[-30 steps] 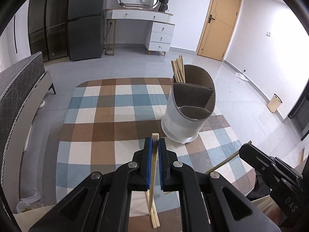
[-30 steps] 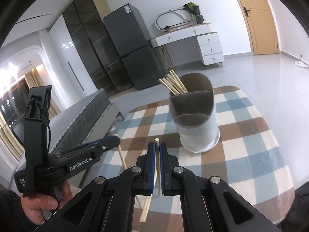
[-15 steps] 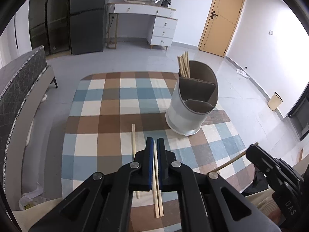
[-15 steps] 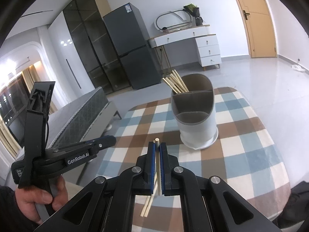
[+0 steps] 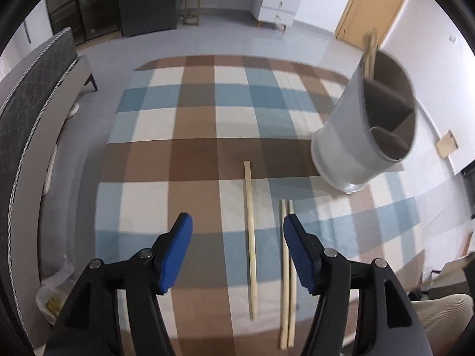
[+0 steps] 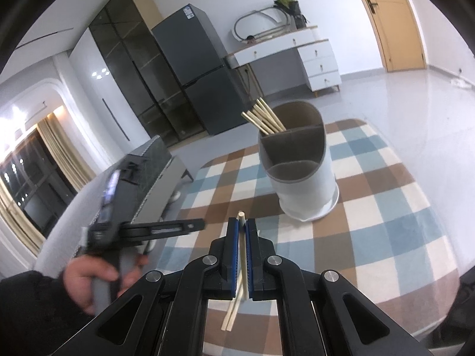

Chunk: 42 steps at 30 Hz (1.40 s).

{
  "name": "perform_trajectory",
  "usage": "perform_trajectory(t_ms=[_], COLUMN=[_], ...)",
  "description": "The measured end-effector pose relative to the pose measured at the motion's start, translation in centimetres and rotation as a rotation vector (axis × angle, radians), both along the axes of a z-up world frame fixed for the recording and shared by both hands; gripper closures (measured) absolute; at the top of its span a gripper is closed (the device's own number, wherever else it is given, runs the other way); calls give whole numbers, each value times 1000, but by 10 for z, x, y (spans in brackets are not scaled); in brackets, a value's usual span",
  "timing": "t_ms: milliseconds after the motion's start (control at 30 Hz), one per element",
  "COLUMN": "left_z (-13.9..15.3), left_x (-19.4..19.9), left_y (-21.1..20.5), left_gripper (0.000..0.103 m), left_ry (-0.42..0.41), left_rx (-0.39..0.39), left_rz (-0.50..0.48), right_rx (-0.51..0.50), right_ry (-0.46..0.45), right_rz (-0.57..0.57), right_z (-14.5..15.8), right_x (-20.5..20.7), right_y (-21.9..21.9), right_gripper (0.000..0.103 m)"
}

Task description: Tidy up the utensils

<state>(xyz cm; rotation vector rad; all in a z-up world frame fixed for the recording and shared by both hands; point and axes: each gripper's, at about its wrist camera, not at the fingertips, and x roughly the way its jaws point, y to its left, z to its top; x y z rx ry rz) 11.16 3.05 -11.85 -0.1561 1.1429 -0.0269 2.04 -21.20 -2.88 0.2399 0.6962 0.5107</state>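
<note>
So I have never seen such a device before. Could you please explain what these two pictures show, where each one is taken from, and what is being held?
A person holds a clamp-like tool in each hand, and each tool carries a wide-angle camera looking along its two fingers.

The left camera's picture shows the left hand-held gripper open and holding nothing. Below it is a checked tablecloth with three loose chopsticks.

The right camera's picture shows the right hand-held gripper shut on one chopstick. At the left edge of that picture you see the person's hand holding the other tool.

On the cloth stands a white utensil holder with compartments. Several chopsticks already stand in its back compartment.
</note>
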Motion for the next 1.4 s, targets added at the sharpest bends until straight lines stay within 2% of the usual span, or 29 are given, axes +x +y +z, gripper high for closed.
perform_trajectory(t_ms=[100, 267, 367, 467, 533, 567, 700, 833, 900, 1033, 1200, 1300, 1400], left_z=[-18, -37, -48, -54, -55, -54, -51, -47, -38, -1, 52, 71, 84], left_x=[21, 48, 60, 65, 66, 66, 65, 59, 52, 23, -34, -59, -62], left_y=[-6, -7, -8, -14, -18, -21, -30, -34, -29, -21, -16, -19, -26], left_gripper=[44, 44, 44, 47, 58, 62, 100, 101, 101, 101, 101, 101, 101], left_ry=[47, 69, 98, 122, 122, 121, 115, 114, 82, -32, -203, -263, -300], left_rx=[28, 67, 45, 77, 84, 111, 109, 106, 81, 34, -16, -33, -34], left_rz=[-22, -29, -35, -51, -58, -60, -100, -104, -80, -47, -26, -18, -21], right_rx=[16, 51, 70, 80, 86, 89, 91, 91, 89, 80, 67, 54, 34], right_ry=[24, 57, 73, 84, 93, 95, 88, 86, 83, 69, 40, 19, 0], right_rz=[10, 18, 19, 18, 18, 19, 24, 13, 6, -5, -14, -15, -15], right_z=[-6, -13, -14, -15, -16, -16, -13, -12, -12, -9, -4, 0, 2], right_x=[9, 20, 24, 27, 29, 29, 27, 27, 26, 22, 14, 7, 1], right_y=[-1, -6, -9, -11, -11, -11, -11, -14, -15, -18, -18, -15, -11], right_gripper=[99, 99, 99, 99, 99, 99, 99, 99, 99, 99, 99, 99, 99])
